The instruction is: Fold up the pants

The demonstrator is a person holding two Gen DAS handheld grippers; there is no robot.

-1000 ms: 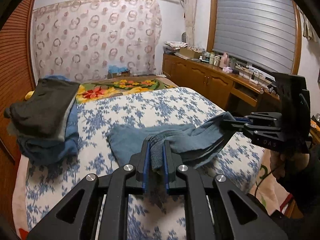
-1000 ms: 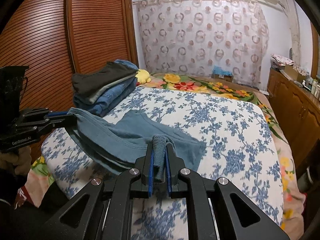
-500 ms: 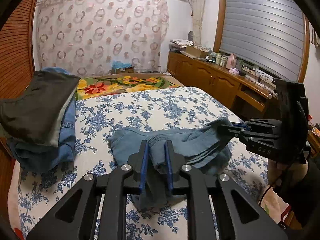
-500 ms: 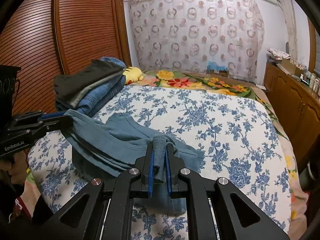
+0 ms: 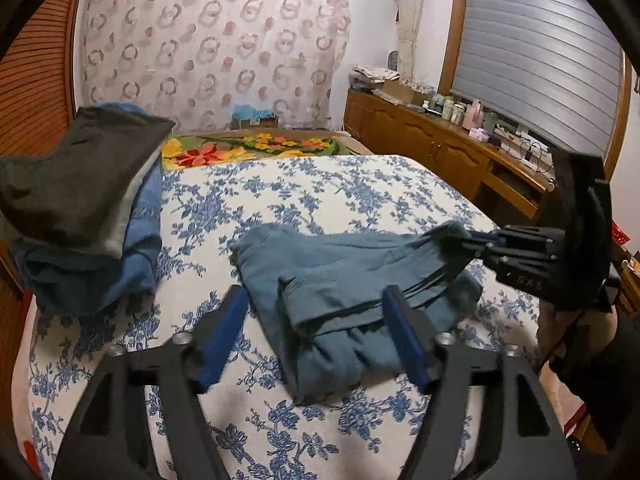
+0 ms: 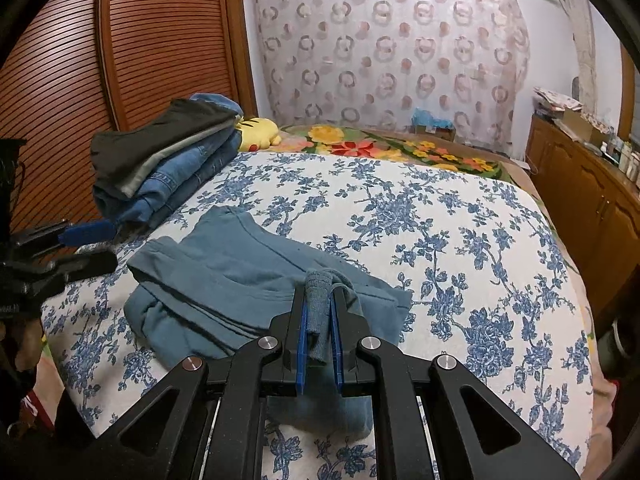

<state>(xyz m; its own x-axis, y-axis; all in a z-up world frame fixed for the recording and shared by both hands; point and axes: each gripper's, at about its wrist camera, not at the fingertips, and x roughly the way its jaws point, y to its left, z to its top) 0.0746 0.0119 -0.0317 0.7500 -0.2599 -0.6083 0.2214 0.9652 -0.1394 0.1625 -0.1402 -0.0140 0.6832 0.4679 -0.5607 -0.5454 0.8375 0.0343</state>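
Observation:
The blue-grey pants (image 5: 340, 292) lie folded on the flowered bedspread (image 5: 320, 192); they also show in the right wrist view (image 6: 240, 280). My left gripper (image 5: 316, 320) is open, its jaws wide apart on either side of the pants' near edge, holding nothing. It shows at the left of the right wrist view (image 6: 92, 246). My right gripper (image 6: 319, 320) is shut on a bunched corner of the pants. It shows at the right of the left wrist view (image 5: 480, 240), gripping the cloth's right end.
A stack of folded clothes (image 5: 80, 208) sits at the bed's left side, dark ones on top of denim (image 6: 160, 164). A yellow plush toy (image 6: 258, 132) lies behind it. A wooden cabinet (image 5: 440, 148) runs along the right. A slatted wardrobe (image 6: 120, 60) stands left.
My left gripper has opened and let go of the pants. The pants have dropped from hanging between the grippers to lying folded on the bed. My right gripper keeps its hold.

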